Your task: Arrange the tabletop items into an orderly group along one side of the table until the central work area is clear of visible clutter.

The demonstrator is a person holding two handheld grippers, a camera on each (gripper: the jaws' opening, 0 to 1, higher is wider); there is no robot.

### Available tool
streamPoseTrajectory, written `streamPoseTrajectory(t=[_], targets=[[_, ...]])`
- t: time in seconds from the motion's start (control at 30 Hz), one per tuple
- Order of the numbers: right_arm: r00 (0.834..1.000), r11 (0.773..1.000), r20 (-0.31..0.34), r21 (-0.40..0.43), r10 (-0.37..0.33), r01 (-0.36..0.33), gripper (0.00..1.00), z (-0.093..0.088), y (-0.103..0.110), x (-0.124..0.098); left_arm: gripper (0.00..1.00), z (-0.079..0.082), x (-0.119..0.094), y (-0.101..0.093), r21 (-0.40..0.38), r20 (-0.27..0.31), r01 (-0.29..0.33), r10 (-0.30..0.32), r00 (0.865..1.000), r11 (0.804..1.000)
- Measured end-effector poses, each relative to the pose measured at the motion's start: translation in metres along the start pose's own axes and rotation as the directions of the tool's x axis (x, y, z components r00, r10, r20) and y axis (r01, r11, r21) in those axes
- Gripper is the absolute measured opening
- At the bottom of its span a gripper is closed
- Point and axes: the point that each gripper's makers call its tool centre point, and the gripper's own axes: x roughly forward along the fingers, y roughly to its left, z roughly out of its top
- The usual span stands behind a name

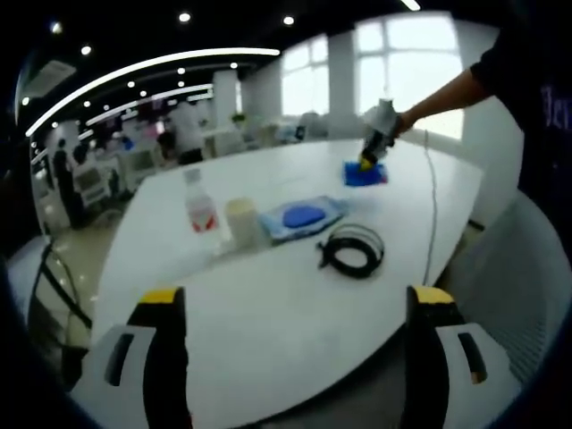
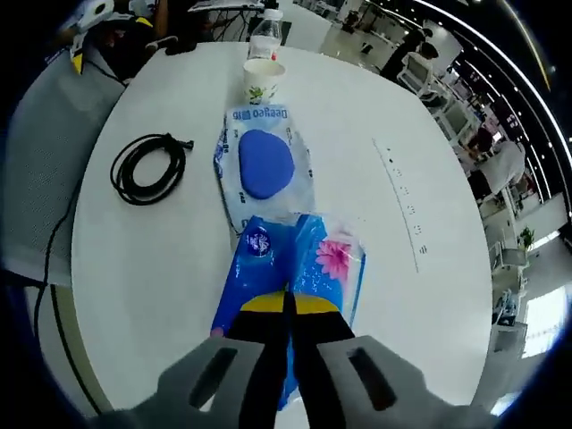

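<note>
while the wipes pack point(image 2: 262, 168) at 12 o'clock of the right gripper point(image 2: 289, 308) carries a label too small to read surely, the paper cup point(image 2: 263, 82) shows a green leaf print. its jaws are closed on the blue tissue pack point(image 2: 290, 277). beyond stand a water bottle point(image 2: 266, 36) and a coiled black cable point(image 2: 149, 167). left gripper point(image 1: 293, 299) hangs wide open over the white table point(image 1: 268, 331), gripping nothing.

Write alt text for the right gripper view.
The right claw, jaws closed, pinches a blue tissue pack lying on a round white table. Beyond it in a line sit a wet-wipes pack, a paper cup and a water bottle, with a coiled black cable to the left.
</note>
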Motion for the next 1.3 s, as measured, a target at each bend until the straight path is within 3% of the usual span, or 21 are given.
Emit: streamPoseTrajectory(t=[0.1,0.23,0.43,0.63,0.77,0.87,1.03,1.3], targets=[[1.0,1.0,-0.003,-0.017,0.0,0.0,0.0,-0.001,-0.002,0.001,1.0,0.0,0.0,0.001,0.0,-0.001,-0.002,0.002,1.0,1.0],[0.999,0.993,-0.032,-0.115,-0.002,-0.002,0.0,-0.007,-0.006,0.002,1.0,-0.001,0.001,0.001,-0.003,-0.002,-0.001,0.001,1.0,1.0],[0.999,0.982,-0.052,-0.189,-0.012,0.002,0.0,-0.013,-0.01,0.006,0.99,-0.002,0.001,0.001,0.002,-0.006,-0.003,0.003,1.0,1.0],[0.997,0.953,-0.072,-0.302,-0.019,-0.004,0.0,-0.012,-0.006,0.009,0.99,-0.002,0.002,0.002,0.004,-0.009,-0.007,0.007,1.0,1.0],[0.997,0.949,-0.075,-0.316,-0.016,-0.009,0.0,-0.012,-0.004,0.014,0.99,-0.003,0.002,0.002,0.003,-0.016,-0.011,0.011,1.0,1.0],[0.995,0.926,-0.096,-0.377,-0.003,-0.034,0.0,-0.014,0.001,0.02,0.99,-0.004,0.002,0.003,0.002,-0.018,-0.013,0.013,1.0,1.0],[0.994,0.917,-0.109,-0.396,0.013,-0.055,0.0,-0.011,0.011,0.026,0.99,-0.003,0.002,0.003,-0.002,-0.014,-0.016,0.016,1.0,1.0],[0.99,0.912,-0.135,-0.399,0.05,-0.101,0.0,-0.025,0.011,0.045,0.99,-0.003,0.001,0.004,-0.003,-0.013,-0.02,0.02,1.0,1.0]])
